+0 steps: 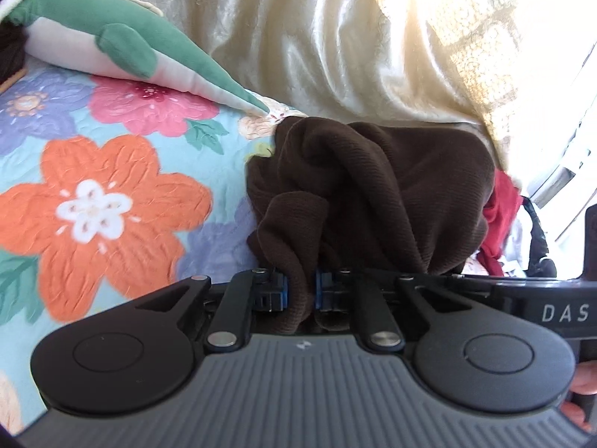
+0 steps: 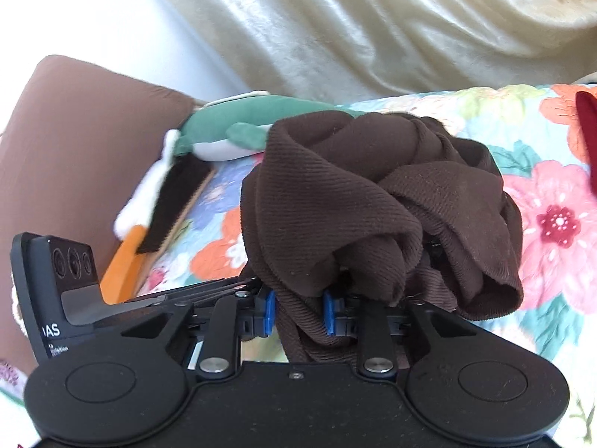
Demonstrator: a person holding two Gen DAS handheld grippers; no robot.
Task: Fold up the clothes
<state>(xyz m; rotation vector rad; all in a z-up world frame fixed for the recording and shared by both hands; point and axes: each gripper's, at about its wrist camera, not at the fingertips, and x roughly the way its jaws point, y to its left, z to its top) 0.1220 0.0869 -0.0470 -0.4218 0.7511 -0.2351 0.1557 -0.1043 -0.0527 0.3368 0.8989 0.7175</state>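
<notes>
Pinching a fold of the brown garment (image 1: 373,186) between its blue pads, the left gripper (image 1: 300,293) holds the bunched cloth over the floral quilt (image 1: 112,186). The right gripper (image 2: 298,313) likewise clamps a strip of the same garment (image 2: 354,194). A green plush (image 1: 112,37) lies near, by the cream curtain (image 1: 335,37).

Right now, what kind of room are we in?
Probably a bedroom: a floral quilt covers what looks like a bed, a plush toy lies on it, and cream curtains hang behind.
</notes>
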